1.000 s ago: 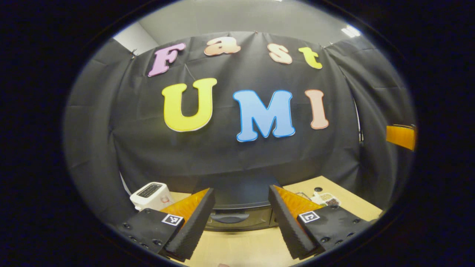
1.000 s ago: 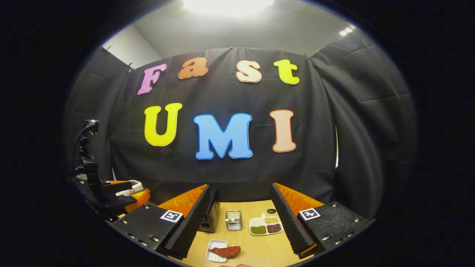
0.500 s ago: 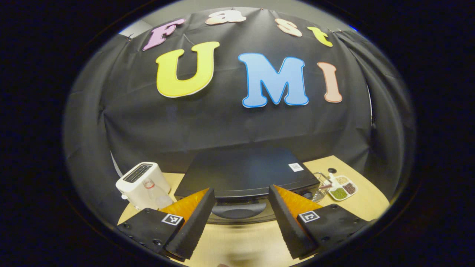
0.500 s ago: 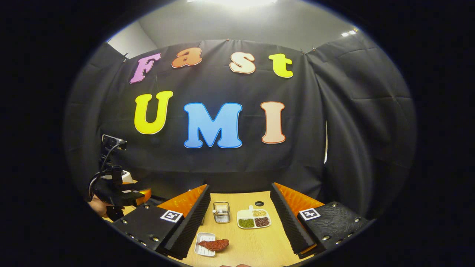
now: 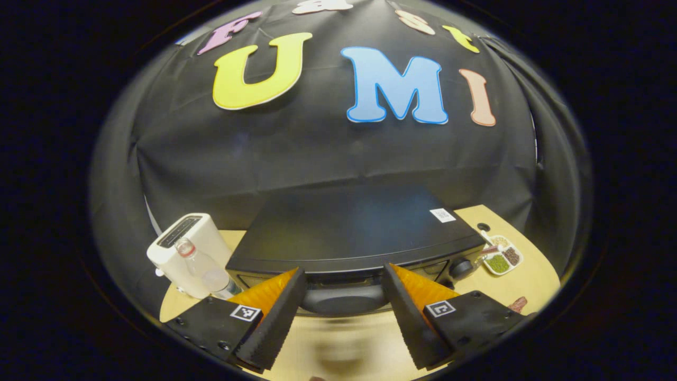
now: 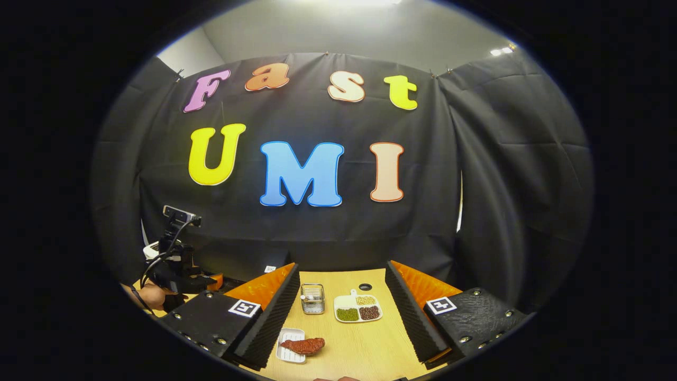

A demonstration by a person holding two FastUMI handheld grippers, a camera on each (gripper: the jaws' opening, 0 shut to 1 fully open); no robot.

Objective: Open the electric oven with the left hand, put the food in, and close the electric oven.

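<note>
On the table (image 5: 534, 280), the oven (image 5: 351, 238) faced the left gripper (image 5: 342, 317), whose fingers stood wide, bracketing the door handle (image 5: 341, 299) without touching it. Closing squarely on the handle's middle would likely serve best; its long axis ran crosswise. The right gripper (image 6: 344, 328) gaped wide above the food (image 6: 302, 345).

a recording booth set up as a mock kitchen, not a real home: black cloth (image 6: 508, 159) hangs as walls on three sides, pinned along its top edge, with a plain grey ceiling and office-style ceiling lights above. a light wooden table (image 6: 365, 344) carries kitchen props: a black electric oven (image 5: 349, 238), a white toaster (image 5: 182, 251), a divided dish of beans (image 6: 358, 308), and a piece of food on a small white tray (image 6: 292, 352)
</note>
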